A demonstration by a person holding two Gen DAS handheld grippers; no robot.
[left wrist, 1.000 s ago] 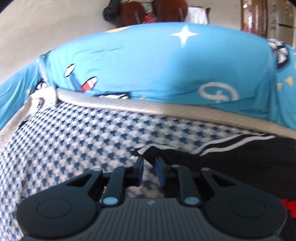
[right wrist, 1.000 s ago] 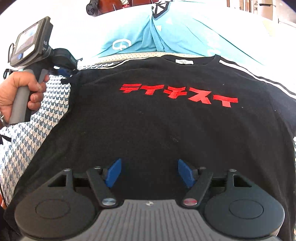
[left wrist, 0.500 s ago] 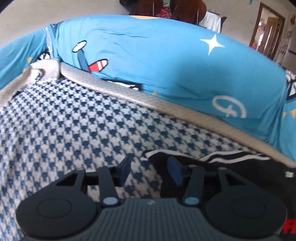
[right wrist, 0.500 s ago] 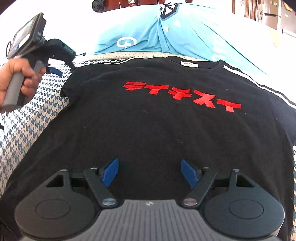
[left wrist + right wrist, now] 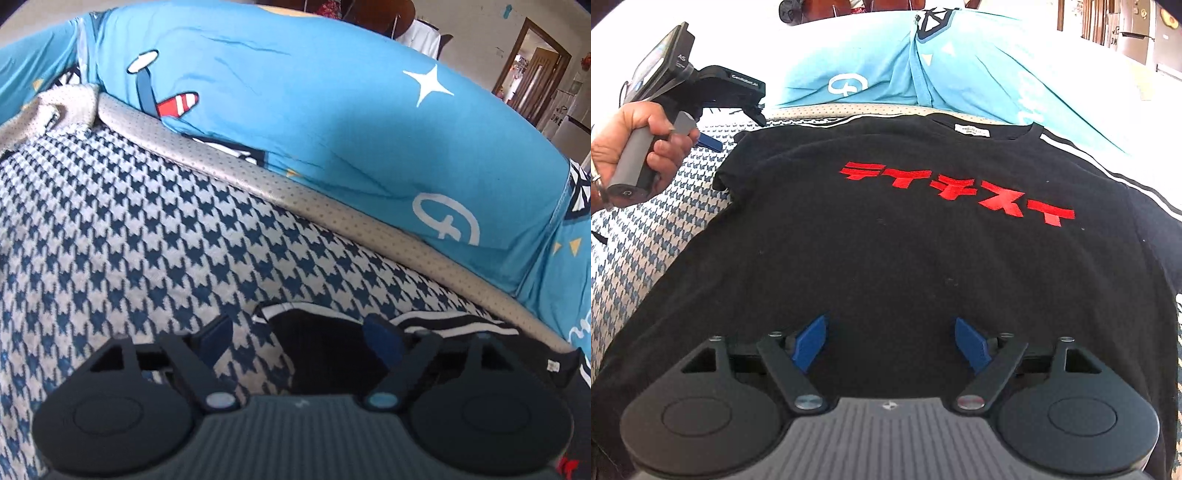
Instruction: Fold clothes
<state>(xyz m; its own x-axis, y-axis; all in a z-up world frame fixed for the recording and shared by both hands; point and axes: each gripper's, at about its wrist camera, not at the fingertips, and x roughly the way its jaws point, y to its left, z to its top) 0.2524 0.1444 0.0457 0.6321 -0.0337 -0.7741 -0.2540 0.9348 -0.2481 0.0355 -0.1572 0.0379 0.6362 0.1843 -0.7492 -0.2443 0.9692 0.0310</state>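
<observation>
The black cotton T-shirt with red lettering lies flat, front up, on the blue-and-white houndstooth cover. The right gripper hovers over its lower front, jaws spreading wider, blue pads clear of the cloth. The left gripper, held in a hand, sits at the sleeve end, jaws opening, the sleeve edge between them, not pinched. Beyond both lies a bright blue printed garment
</observation>
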